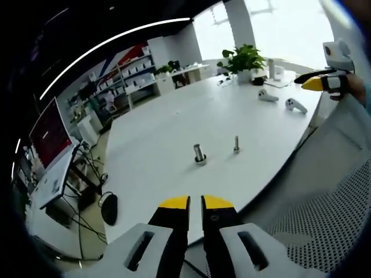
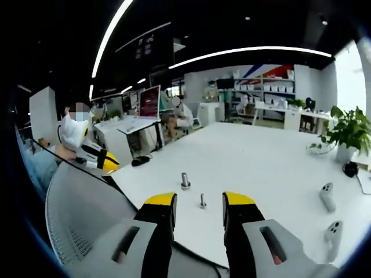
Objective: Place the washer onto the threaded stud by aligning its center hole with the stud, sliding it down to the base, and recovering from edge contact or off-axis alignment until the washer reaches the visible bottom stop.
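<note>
Left gripper at bottom centre of the left gripper view, yellow-tipped jaws nearly together, only a thin slit between them, nothing held, hanging off the near edge of the white tabletop. Right gripper at bottom centre of the right gripper view, jaws wide apart, empty, touching nothing. On the tabletop, centre of the left gripper view: a thick metal bolt standing upright, with what looks like a washer around its base, too small to be sure; just right of it, apart, a thinner threaded stud, also upright. In the right gripper view the stud sits between the jaw tips, lower centre, and the bolt is a little up-left of it. Two white controllers upper right on the tabletop, potted plant behind them. Mesh chair back at lower right.
</note>
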Demonstrator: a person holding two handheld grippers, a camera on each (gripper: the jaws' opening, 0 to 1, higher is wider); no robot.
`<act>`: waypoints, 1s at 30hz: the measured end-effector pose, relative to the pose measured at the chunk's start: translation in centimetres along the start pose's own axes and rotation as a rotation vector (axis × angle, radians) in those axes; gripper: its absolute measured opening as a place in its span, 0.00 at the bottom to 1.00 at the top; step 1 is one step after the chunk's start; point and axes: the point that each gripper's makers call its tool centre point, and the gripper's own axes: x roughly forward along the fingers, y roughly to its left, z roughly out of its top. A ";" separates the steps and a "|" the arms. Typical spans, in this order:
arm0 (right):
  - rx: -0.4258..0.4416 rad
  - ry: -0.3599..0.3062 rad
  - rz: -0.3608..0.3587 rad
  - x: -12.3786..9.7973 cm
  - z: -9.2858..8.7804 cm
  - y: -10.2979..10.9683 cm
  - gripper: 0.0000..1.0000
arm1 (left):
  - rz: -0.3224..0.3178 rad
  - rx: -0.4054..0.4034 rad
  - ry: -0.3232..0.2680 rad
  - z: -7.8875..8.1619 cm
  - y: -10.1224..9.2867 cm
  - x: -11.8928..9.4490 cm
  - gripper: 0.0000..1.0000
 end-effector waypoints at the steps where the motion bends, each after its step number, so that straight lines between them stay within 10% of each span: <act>1: 0.012 0.002 0.002 0.1 -0.4 0.1 0.34 | 0.000 0.002 0.000 0.0 0.0 0.0 0.05; 30: 0.162 0.083 0.046 1.0 -3.3 1.5 0.29 | 0.006 0.007 0.026 -0.4 0.0 0.1 0.04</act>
